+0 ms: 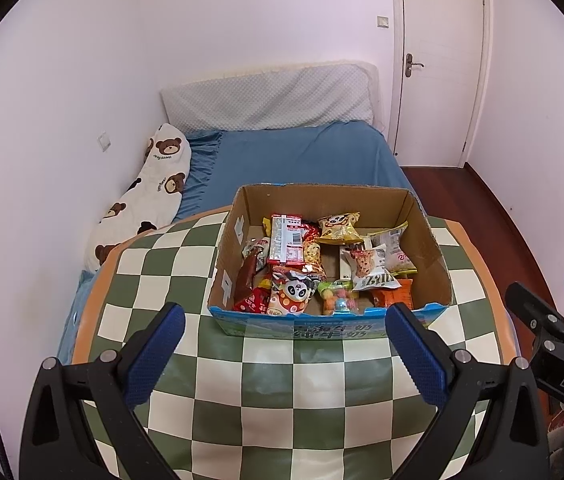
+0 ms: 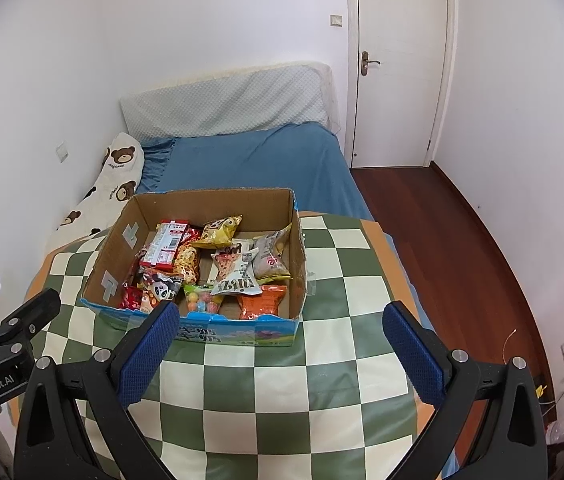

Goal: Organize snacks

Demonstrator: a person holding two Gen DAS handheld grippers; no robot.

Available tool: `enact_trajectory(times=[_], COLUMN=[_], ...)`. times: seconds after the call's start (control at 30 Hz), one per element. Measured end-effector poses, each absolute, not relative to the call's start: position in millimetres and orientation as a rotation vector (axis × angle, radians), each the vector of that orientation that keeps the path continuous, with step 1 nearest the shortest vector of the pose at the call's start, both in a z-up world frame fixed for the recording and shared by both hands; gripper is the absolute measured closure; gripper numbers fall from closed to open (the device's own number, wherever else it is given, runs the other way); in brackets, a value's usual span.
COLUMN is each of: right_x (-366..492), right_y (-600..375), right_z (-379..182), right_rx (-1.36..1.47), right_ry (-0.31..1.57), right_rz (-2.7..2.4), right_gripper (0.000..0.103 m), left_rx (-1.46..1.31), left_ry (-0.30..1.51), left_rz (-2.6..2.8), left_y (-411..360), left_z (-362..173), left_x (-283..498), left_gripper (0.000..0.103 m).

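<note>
Left gripper spread wide and empty above the checkered tablecloth, right gripper likewise wide and empty, cardboard box just beyond both, snack packets piled inside, blue bed behind.

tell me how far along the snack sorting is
It looks near the end or not yet begun; one moment cannot settle which. Done: every visible snack, such as the panda packet and orange packet, lies in the box, though jumbled. In hand: nothing; the left hand-held gripper and right hand-held gripper are open and empty. Left: perhaps tidying inside the box; the checkered table holds no loose snacks.
</note>
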State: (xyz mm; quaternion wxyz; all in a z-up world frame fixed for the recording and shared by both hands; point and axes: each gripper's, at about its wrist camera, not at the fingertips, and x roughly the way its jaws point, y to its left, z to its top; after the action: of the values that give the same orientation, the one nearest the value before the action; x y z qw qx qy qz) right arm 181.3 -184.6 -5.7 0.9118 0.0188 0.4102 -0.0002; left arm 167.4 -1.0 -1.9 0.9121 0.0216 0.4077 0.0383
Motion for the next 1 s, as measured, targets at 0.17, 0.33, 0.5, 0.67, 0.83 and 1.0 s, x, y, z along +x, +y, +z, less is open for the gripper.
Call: enact_trajectory(times=[0.17,0.33,0.5,0.67,0.83,1.0], right_x=[180.7,179.3,179.6,178.6,176.7,177.1], right_y=[-184.1,-184.4,-185.2,-185.7,-186.3,-187.6], right_z=[-2.9,0.0,2.0,2.5,3.5,3.3], right_rx=[0.038,0.039,0.040,0.043,0.044,0.043], right_ry=[0.837,0.827,0.821,0.820,0.818,0.820], right_rz=[0.004,0.005,0.007,0.009,0.011,0.011], right_gripper=[0.000,0.000,0.000,0.000,0.000,0.000], left_rx=[0.049,0.055,0.056,0.061,0.061,0.063], left_ry=[0.831,0.823,0.821,0.817,0.816,0.810], left_rz=[0.073,0.067,0.065,0.067,0.067,0.069], left_y=[-1.7,-5.5,-6.7,-7.7,-7.6,-8.2], left_z=[2.0,4.1,3.7,4.0,3.6,4.7], left_x=[168.2,166.7,166.1,166.1,165.8,164.6], left_gripper=[0.000,0.000,0.000,0.000,0.000,0.000])
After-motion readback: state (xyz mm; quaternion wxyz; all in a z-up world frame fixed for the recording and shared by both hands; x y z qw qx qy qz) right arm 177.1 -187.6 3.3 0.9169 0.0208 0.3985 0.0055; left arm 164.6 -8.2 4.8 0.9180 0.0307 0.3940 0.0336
